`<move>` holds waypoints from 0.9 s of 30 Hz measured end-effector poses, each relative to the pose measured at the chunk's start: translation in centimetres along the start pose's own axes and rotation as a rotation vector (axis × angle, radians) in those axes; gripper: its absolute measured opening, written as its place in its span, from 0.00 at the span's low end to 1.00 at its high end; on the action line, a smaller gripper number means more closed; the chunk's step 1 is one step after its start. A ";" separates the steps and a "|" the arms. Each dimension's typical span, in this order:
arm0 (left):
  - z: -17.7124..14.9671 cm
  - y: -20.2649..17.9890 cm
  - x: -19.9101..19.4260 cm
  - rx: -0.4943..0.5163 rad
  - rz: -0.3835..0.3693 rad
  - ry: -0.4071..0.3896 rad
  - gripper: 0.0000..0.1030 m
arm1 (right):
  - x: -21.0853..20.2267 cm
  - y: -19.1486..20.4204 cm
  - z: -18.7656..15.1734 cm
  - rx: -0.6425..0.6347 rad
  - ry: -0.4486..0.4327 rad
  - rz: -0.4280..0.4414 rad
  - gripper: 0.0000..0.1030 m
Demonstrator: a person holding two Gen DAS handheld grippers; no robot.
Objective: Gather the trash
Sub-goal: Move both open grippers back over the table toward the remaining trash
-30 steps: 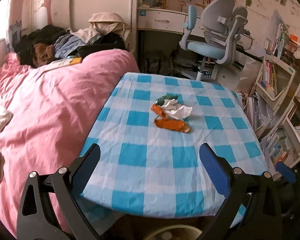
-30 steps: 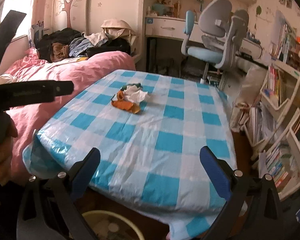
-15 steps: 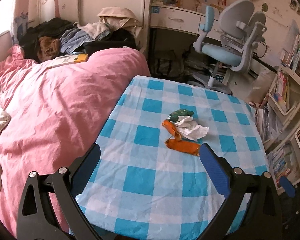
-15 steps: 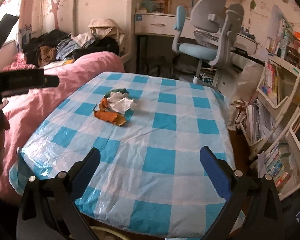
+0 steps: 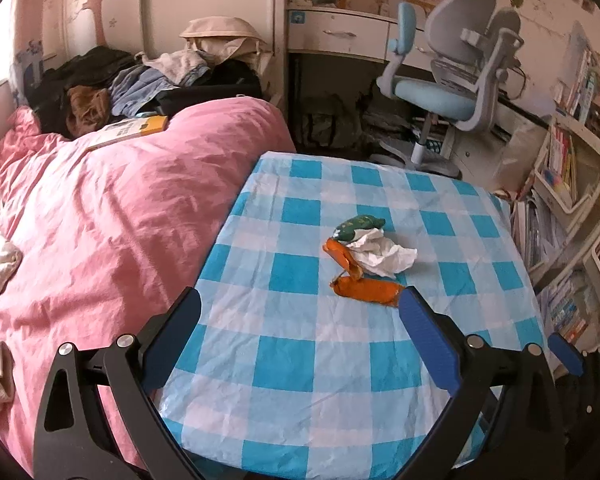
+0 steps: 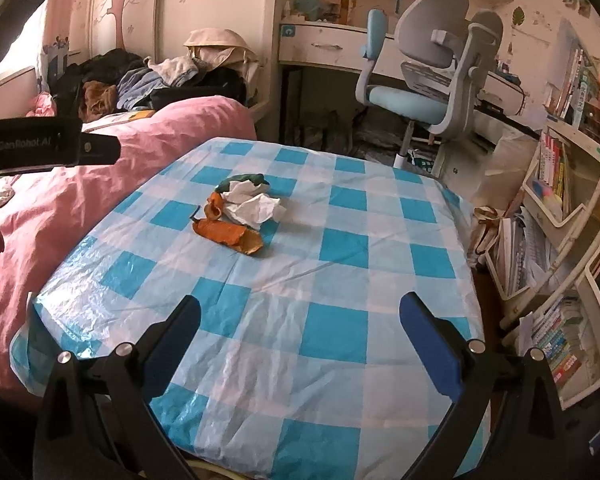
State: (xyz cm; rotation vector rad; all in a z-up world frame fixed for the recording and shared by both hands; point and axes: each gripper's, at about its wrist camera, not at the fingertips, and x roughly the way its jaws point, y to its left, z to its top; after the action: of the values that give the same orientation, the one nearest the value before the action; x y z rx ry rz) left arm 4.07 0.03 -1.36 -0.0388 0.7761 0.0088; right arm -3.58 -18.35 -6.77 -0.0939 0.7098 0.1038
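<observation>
A small heap of trash lies in the middle of the blue-checked table [image 5: 292,360] [image 6: 340,344]: a crumpled white tissue [image 5: 382,256] [image 6: 252,206], orange peel pieces [image 5: 366,290] [image 6: 228,234] and a green wrapper [image 5: 360,226] [image 6: 244,179]. My left gripper [image 5: 300,312] hovers open above the table's near half, its right fingertip just short of the orange peel. My right gripper [image 6: 300,316] is open over the near edge, well short of the heap. Nothing is held by either one.
A bed with a pink duvet [image 5: 100,220] and piled clothes [image 5: 148,76] borders the table's left side. A blue-grey desk chair [image 5: 456,80] and a desk stand behind it. Shelves of books [image 6: 556,208] line the right. The left gripper's body [image 6: 40,146] shows at the right wrist view's left edge.
Both grippers have moved forward and up over the table towards the trash heap, which now looks closer. The bin seen below the table edge has left view. Both stay open.
</observation>
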 end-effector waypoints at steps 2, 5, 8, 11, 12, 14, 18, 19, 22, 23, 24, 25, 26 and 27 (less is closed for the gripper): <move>0.0 -0.3 0.1 0.014 -0.004 0.004 0.93 | 0.2 0.2 0.0 -0.006 0.002 -0.003 0.92; 0.1 -0.4 0.1 0.021 -0.009 0.007 0.93 | 0.5 0.4 0.1 -0.012 0.010 -0.006 0.92; 0.2 -0.3 0.2 0.015 -0.012 0.010 0.93 | 0.9 0.5 0.3 -0.006 0.013 -0.003 0.92; 0.3 -0.3 0.2 0.015 -0.012 0.012 0.93 | 1.3 0.4 0.4 -0.003 0.017 -0.002 0.92; 0.3 -0.3 0.2 0.017 -0.012 0.011 0.93 | 1.4 0.4 0.4 -0.003 0.018 -0.003 0.92; 0.2 -0.2 0.2 0.018 -0.012 0.010 0.93 | 1.6 0.4 0.5 -0.002 0.020 -0.002 0.92; 0.3 -0.5 0.5 0.030 -0.014 0.017 0.93 | 2.1 0.4 0.6 -0.001 0.025 0.001 0.92; 0.3 -0.7 0.6 0.037 -0.015 0.020 0.93 | 2.2 0.3 0.6 -0.001 0.026 0.002 0.92; 0.3 -1.2 0.9 0.056 -0.014 0.026 0.93 | 2.5 0.2 0.8 0.001 0.025 0.007 0.92; 0.4 -1.3 1.0 0.059 -0.013 0.028 0.93 | 2.6 0.2 0.8 0.001 0.025 0.009 0.92; 0.5 -1.4 1.1 0.060 -0.013 0.029 0.93 | 2.7 0.1 0.8 0.001 0.026 0.010 0.92; 0.5 -1.5 1.1 0.058 -0.014 0.030 0.93 | 2.9 0.1 0.9 0.001 0.027 0.012 0.92; 0.5 -1.4 1.1 0.056 -0.015 0.030 0.93 | 3.0 0.0 0.9 0.000 0.028 0.014 0.92; 0.5 -1.5 1.2 0.054 -0.017 0.033 0.93 | 3.1 0.0 0.9 0.000 0.029 0.014 0.92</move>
State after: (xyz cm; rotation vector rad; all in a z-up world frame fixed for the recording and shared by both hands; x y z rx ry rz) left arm 5.33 -1.44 -1.77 0.0054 0.8082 -0.0291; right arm -0.65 -18.07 -8.10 -0.0906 0.7392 0.1162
